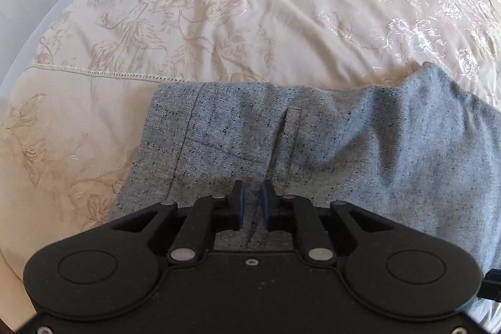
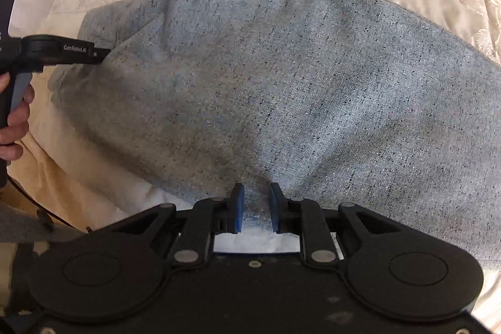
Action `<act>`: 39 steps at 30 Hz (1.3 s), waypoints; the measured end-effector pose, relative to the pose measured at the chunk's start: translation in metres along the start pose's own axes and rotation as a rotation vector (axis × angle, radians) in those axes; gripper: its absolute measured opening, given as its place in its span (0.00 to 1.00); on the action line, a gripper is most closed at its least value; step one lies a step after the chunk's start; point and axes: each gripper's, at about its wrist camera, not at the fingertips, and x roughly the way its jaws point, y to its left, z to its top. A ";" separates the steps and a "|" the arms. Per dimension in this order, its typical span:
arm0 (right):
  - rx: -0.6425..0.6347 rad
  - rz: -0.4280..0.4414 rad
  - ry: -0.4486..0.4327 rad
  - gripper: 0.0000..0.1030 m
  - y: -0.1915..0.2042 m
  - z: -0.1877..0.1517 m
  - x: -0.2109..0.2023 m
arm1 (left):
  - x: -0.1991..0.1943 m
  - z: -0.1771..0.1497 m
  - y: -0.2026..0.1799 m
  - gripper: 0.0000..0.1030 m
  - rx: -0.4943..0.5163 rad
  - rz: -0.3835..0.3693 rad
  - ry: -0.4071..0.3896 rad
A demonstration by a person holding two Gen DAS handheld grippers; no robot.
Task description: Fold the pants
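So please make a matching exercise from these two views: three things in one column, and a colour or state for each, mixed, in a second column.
1. speckled grey-blue fabric pants
2. cream floral embroidered bedspread
3. left gripper

a. lies under the garment
b. pinches a fabric ridge
c. gripped at two places

Pairs: 1-c, 2-a, 3-b. The right gripper makes the second grip.

A cream floral-embroidered bedspread [image 1: 250,5] covers the bed, sunlit at the right.
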 end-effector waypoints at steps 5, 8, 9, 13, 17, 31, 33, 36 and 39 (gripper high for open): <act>0.135 -0.040 -0.086 0.19 -0.021 -0.001 -0.027 | -0.025 -0.002 -0.024 0.18 0.045 -0.093 -0.044; 0.198 -0.076 -0.141 0.19 -0.044 -0.010 -0.049 | -0.036 -0.005 -0.054 0.18 0.116 -0.139 -0.055; 0.216 -0.091 -0.155 0.20 -0.053 -0.014 -0.055 | -0.039 -0.006 -0.066 0.18 0.138 -0.152 -0.055; 0.300 -0.156 -0.197 0.20 -0.103 -0.033 -0.074 | -0.051 -0.017 -0.121 0.19 0.226 -0.193 -0.068; 0.370 -0.216 -0.217 0.20 -0.172 -0.051 -0.086 | -0.055 -0.031 -0.185 0.19 0.278 -0.198 -0.070; 0.522 -0.349 -0.193 0.07 -0.387 -0.147 -0.127 | -0.018 -0.051 -0.294 0.20 0.311 0.039 0.089; 0.525 -0.356 -0.197 0.07 -0.403 -0.153 -0.132 | -0.029 -0.047 -0.302 0.21 0.270 0.007 0.078; 0.552 -0.323 -0.212 0.07 -0.423 -0.163 -0.142 | -0.053 -0.040 -0.328 0.21 0.259 -0.052 0.026; 0.574 -0.298 -0.231 0.07 -0.437 -0.169 -0.151 | -0.069 -0.033 -0.367 0.22 0.323 -0.104 -0.024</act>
